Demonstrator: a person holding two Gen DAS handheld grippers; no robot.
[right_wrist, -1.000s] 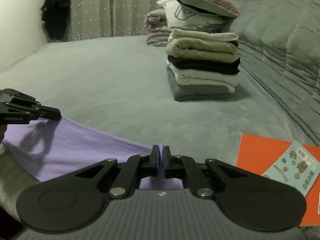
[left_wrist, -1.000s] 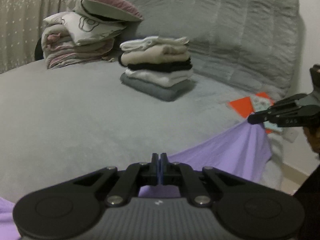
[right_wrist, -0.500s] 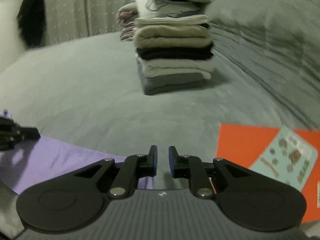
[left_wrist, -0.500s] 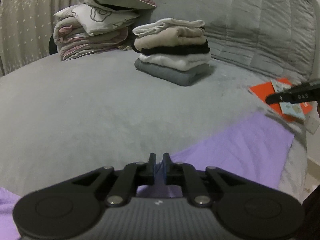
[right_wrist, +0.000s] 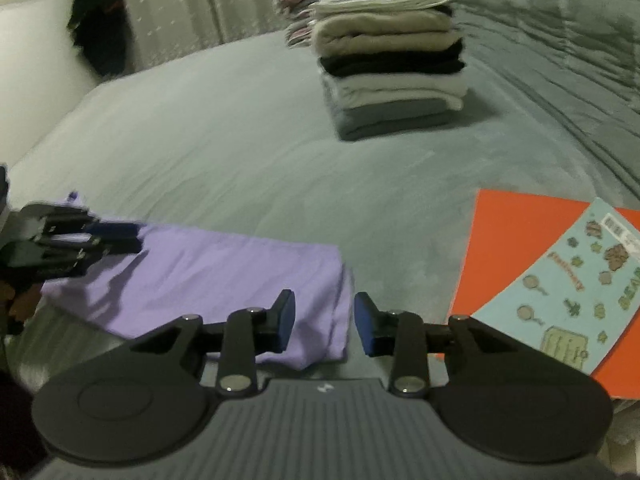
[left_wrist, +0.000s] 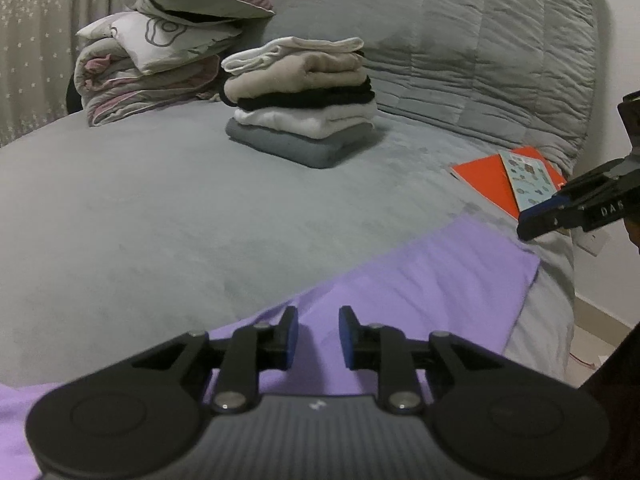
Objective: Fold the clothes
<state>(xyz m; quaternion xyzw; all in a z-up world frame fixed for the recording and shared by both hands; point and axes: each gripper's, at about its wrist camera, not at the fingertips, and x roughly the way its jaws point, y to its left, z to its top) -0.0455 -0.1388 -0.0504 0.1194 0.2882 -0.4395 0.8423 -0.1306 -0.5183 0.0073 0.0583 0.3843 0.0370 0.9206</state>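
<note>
A purple garment lies flat on the grey bed, its folded edge near the bed's front. My left gripper is open just above the cloth, nothing between its fingers. My right gripper is also open, over the garment's right corner. In the left wrist view the right gripper shows at the far right, off the cloth's corner. The left gripper appears blurred at the left of the right wrist view, above the purple garment. A stack of folded clothes stands farther back.
An orange folder with a sticker sheet lies right of the garment. Pillows and a rolled quilt sit behind the stack. A padded grey headboard rises at the back. The bed edge drops at the right.
Both grippers were shut on the purple garment a second ago. They have let go and opened, and the cloth now lies flat on the bed.
</note>
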